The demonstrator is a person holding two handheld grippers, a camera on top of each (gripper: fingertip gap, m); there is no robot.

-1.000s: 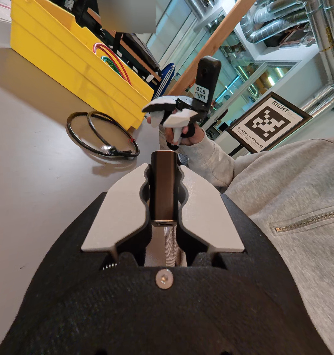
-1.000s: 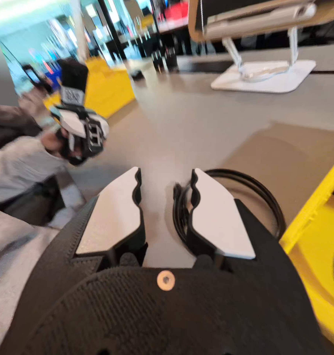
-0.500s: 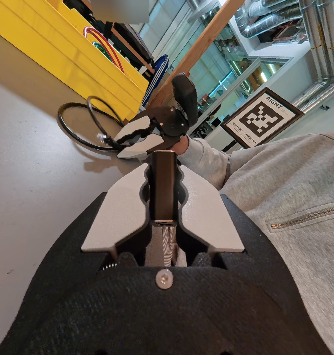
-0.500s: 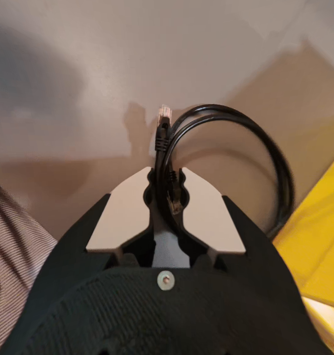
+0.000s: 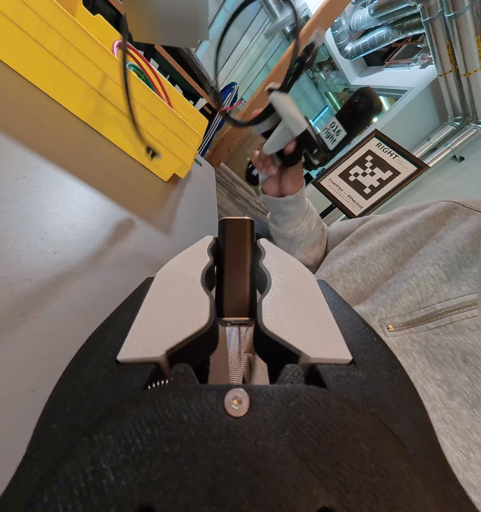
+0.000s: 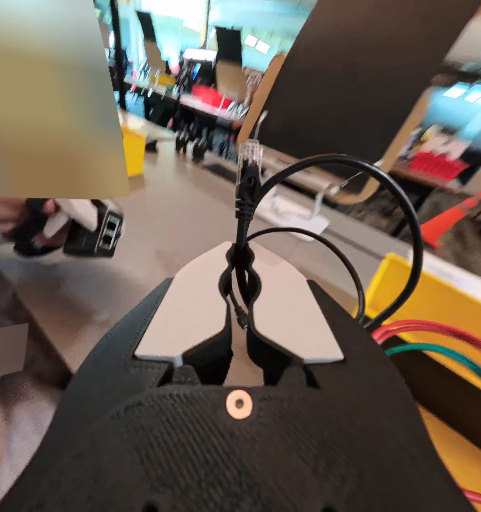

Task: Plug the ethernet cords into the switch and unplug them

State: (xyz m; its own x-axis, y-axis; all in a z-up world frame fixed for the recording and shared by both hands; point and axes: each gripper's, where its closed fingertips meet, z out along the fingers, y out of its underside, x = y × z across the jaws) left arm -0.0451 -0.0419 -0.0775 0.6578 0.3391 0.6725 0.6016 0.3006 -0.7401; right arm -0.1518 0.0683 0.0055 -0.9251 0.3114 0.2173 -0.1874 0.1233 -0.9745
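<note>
My left gripper (image 5: 235, 243) is shut on a small black switch (image 5: 235, 266), held edge-on above the table's near edge. The switch also shows in the right wrist view (image 6: 95, 235) at the left, its ports facing right. My right gripper (image 6: 240, 249) is shut on a black ethernet cord (image 6: 245, 205), lifted off the table. Its clear plug (image 6: 249, 155) points up beyond the fingertips and the rest loops to the right. In the left wrist view the right gripper (image 5: 272, 97) is raised, with the cord (image 5: 128, 91) dangling from it.
A yellow bin (image 5: 81, 83) holding red and green cords (image 6: 441, 340) stands on the grey table (image 5: 40, 249), close right of my right gripper. A framed marker sign (image 5: 369, 174) stands behind. A person's grey sleeve (image 5: 400, 277) is at the right. An orange cone (image 6: 455, 210) is far off.
My right gripper has lifted the black cord off the table and swung it upward; the cord now hangs in the air. The left gripper still holds the switch, barely moved.
</note>
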